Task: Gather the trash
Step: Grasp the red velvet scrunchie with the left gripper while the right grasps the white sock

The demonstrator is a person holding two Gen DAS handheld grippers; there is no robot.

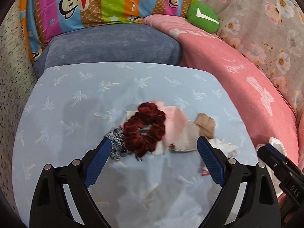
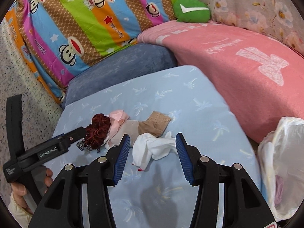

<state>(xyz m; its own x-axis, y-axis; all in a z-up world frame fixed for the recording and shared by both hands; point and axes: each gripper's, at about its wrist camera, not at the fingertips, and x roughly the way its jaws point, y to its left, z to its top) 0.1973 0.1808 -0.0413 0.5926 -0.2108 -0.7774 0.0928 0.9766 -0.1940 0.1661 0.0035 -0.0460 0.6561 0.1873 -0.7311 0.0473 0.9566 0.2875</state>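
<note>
Grippers tilted down over scrunchie.

Honestly the pile was mush in the left wrist view: the dark red scrunchie sat on top of the pink cloth and a speckled scrunchie, so most of both was covered. The white cloth hid behind the left tongs, one blue pad right over it. The right tongs only poked in at that picture's edge, with the tips impossible to read. In the right wrist view the plastic bag ran off the right side, contents too blurry to tell, and the hand got cut off at the corner.
</note>
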